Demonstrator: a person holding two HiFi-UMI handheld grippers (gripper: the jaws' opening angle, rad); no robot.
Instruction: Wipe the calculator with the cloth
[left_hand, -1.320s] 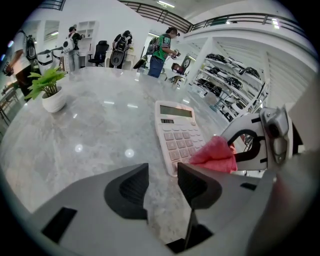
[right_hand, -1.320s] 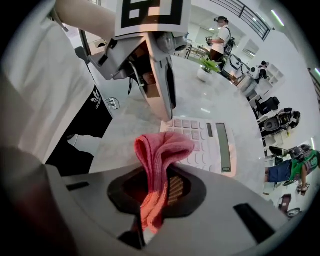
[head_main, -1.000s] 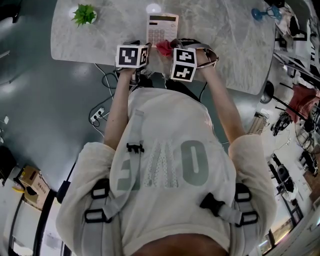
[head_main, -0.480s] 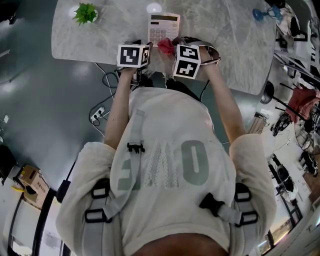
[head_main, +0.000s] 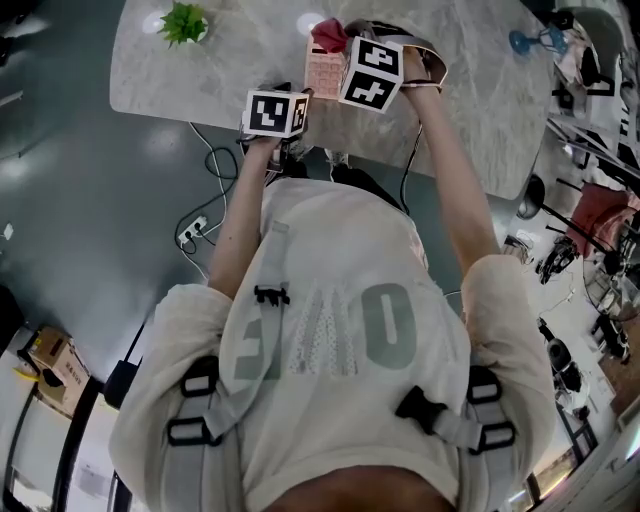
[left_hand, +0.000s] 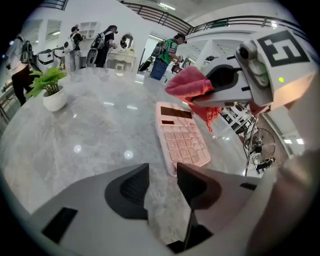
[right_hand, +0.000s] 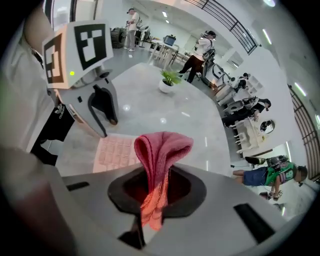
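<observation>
Right gripper: jaws clamped on the pink-red cloth. The cloth is bunched into a fold sticking up out of the jaws, with a loose tail hanging between them.

Left gripper: jaws apart, nothing between them, only bare bench showing through the gap. It's angled down at the bench, just short of the calculator's near edge.

Calculator: pink, lying flat on the grey marble bench, keys up, display end away from the person. Its near corner sits just beyond the left gripper's tips.

In the left gripper view the right gripper holds the cloth above the calculator's display end, tail dangling toward the right edge. Can't tell if the cloth touches the calculator.

Small potted plant stands well apart at the bench's far left.
</observation>
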